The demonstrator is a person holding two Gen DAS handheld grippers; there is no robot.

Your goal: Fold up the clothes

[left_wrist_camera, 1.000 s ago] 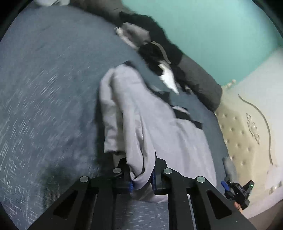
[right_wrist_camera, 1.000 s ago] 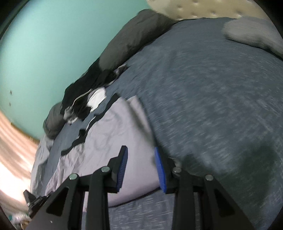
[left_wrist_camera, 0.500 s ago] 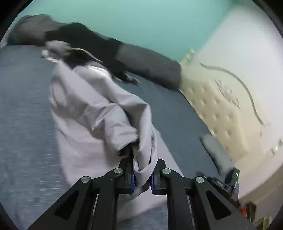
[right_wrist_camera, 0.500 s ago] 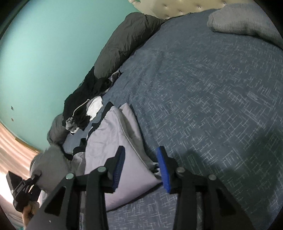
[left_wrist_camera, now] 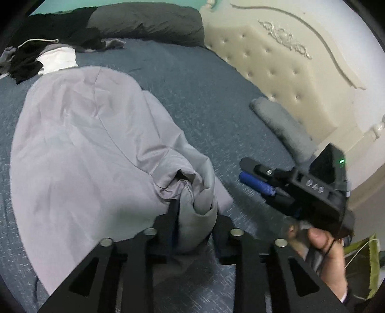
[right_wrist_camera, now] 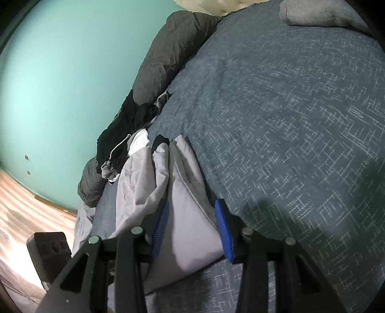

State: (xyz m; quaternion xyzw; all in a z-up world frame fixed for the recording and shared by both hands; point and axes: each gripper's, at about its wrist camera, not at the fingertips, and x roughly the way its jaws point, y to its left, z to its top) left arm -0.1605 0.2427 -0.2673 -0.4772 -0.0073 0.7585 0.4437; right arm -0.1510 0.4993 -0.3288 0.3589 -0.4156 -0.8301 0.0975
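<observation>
A light grey garment point(left_wrist_camera: 79, 144) lies spread on the blue-grey bed cover point(left_wrist_camera: 204, 79). My left gripper point(left_wrist_camera: 195, 204) is at the garment's near edge. Its jaws are opening, and a bunched fold of the cloth still bulges up between them. My right gripper point(left_wrist_camera: 245, 171) hovers just right of that fold, held by a person's hand point(left_wrist_camera: 322, 260). In the right wrist view the right gripper point(right_wrist_camera: 191, 204) stands open over a folded corner of the garment point(right_wrist_camera: 187, 236). Cloth lies flat on the bed cover point(right_wrist_camera: 288, 120) between its blue pads point(right_wrist_camera: 222, 231), which do not press on it.
A heap of dark clothes with a white piece point(left_wrist_camera: 36, 55) point(right_wrist_camera: 120, 134) lies beyond the garment, next to a dark grey pillow point(left_wrist_camera: 149, 21) point(right_wrist_camera: 173, 41). A folded grey item point(left_wrist_camera: 281, 122) point(right_wrist_camera: 317, 12) sits by the cream tufted headboard point(left_wrist_camera: 288, 67).
My left gripper swept across with the garment's edge, laying it over the rest, and its jaws have widened around the fold. The right gripper stayed over the corner, its jaws slightly wider.
</observation>
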